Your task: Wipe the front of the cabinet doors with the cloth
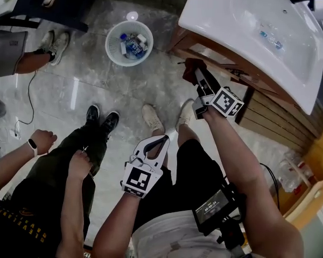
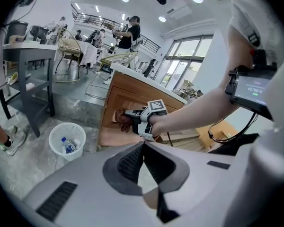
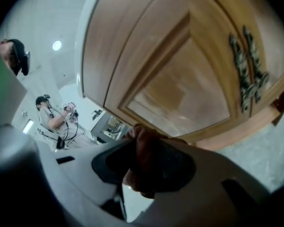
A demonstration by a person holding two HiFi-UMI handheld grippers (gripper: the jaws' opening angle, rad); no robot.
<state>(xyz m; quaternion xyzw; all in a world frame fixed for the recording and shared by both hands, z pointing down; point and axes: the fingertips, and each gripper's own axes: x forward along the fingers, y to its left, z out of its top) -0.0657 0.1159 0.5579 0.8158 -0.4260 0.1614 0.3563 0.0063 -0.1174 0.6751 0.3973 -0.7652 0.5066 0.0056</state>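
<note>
While the right claw (image 3: 144, 143) pinches the cloth (image 3: 142, 174) at the cabinet door (image 3: 180, 93), left claw (image 2: 143, 145) closed, empty.

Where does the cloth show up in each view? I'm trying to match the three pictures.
Head view: the cloth is a dark red bunch right of upper centre, against the cabinet.
Left gripper view: the cloth is left of centre, at the cabinet front.
Right gripper view: the cloth is at bottom centre, pinched between that gripper's jaws.
Shared landmark: the wooden cabinet.
</note>
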